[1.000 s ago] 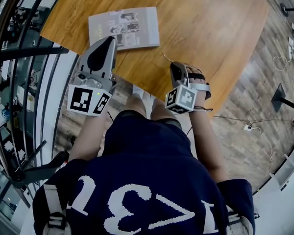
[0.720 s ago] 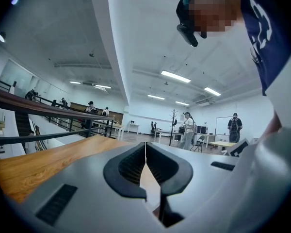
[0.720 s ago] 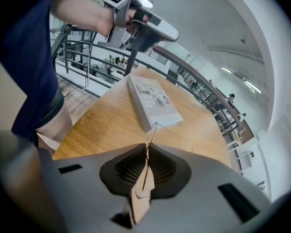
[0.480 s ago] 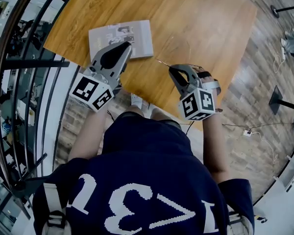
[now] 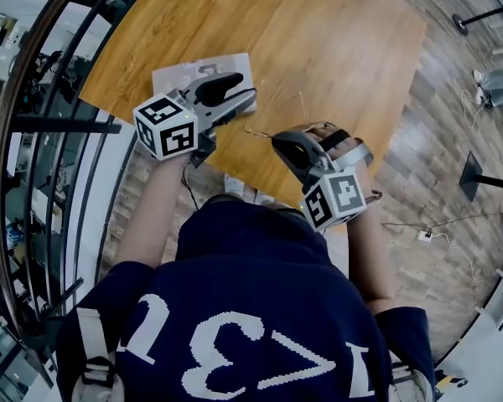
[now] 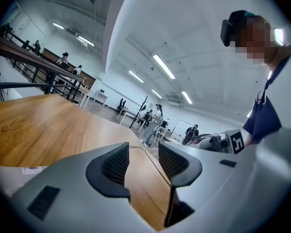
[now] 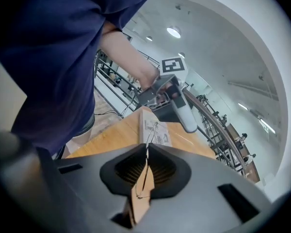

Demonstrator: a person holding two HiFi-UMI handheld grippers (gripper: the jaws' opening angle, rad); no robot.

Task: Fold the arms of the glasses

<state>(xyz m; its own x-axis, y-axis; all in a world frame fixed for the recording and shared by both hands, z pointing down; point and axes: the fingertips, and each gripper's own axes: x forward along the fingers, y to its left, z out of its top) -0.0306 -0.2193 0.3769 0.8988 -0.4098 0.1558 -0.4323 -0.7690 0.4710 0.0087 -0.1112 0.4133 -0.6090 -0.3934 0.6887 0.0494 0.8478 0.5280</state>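
You're swinging the left gripper (image 6: 143, 152) in toward the glasses (image 7: 145, 171). Its jaws are opening wide and aren't gripping anything yet. The right gripper (image 7: 147, 149) is clamping the thin wire frame, now lifted off the counter (image 5: 335, 48), so the arm fold is likely starting next. Count: one glasses, one booklet (image 5: 180, 75), two grippers.

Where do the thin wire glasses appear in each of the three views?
Head view: the glasses are at the right gripper's tip, over the wooden table's near edge.
Left gripper view: a thin wire, probably theirs, in the gap between the left gripper's opening jaws.
Right gripper view: low centre, pinched between that gripper's jaws.
Shared landmark: the wooden table.
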